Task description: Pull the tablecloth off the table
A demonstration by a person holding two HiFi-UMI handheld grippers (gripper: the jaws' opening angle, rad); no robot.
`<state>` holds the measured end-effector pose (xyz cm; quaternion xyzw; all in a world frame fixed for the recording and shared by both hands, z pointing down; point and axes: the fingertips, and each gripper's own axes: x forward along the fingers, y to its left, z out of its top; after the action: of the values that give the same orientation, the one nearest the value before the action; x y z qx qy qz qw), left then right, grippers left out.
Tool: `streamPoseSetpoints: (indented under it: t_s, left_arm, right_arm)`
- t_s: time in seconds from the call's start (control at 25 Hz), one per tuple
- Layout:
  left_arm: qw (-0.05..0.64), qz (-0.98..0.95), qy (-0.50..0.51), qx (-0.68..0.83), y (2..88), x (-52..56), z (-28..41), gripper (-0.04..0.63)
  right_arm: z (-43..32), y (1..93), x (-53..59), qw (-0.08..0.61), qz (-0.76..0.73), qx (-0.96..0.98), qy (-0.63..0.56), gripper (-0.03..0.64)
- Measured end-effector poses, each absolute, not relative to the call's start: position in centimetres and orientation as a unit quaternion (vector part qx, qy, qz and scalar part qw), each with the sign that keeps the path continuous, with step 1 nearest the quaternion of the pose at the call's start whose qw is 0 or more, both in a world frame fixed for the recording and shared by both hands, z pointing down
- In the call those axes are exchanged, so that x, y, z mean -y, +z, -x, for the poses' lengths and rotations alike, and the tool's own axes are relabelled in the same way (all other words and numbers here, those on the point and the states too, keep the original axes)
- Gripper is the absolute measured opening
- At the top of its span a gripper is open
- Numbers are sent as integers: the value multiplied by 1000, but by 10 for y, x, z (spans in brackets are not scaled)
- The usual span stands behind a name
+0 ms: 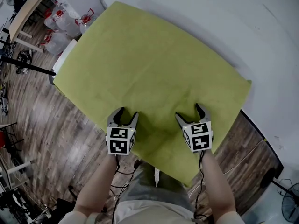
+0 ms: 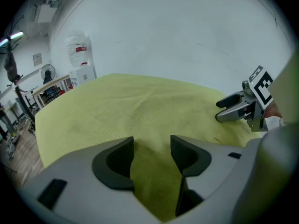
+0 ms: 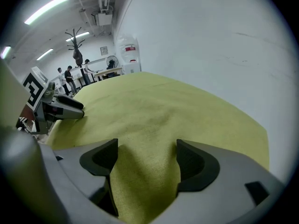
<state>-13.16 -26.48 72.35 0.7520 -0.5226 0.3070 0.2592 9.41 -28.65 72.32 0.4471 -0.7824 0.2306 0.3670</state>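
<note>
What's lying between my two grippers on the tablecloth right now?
Only bare tablecloth between the left gripper and right gripper, shown in the head view.

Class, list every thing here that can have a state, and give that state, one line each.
Yellow-green fabric tablecloth: spread out flat, puckered at both grippers.
Left gripper: open, cloth ridge between its jaws.
Right gripper: open, cloth ridge between its jaws.
</note>
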Motion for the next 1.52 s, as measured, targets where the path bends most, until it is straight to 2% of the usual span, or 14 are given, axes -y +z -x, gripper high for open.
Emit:
streamPoseSetpoints:
  t_s: [0.08,0.28,0.44,0.56,0.8,1.28,1.52]
  left_arm:
    - [255,-750,306,528,724,265,133,241]
    - [252,-746,311,532,723,259,128,198]
    - [260,-745,316,528,721,256,127,91]
    - [276,-744,313,523,723,250,126,28]
    - [315,-749,274,514,711,235,127,21]
    - [297,-768,195,533,628,207,139,20]
    - [239,-781,187,545,565,203,143,20]
  right_arm:
    - [-90,723,284,364,-444,787,226,383]
    - [-77,720,275,364,-430,796,222,220]
    - [-58,717,266,368,-415,806,207,38]
    - [-47,715,256,371,-402,814,198,32]
    - [-49,708,237,340,-406,823,206,31]
    - [-47,622,211,256,-421,849,191,31]
    - [-47,561,207,217,-430,861,164,29]
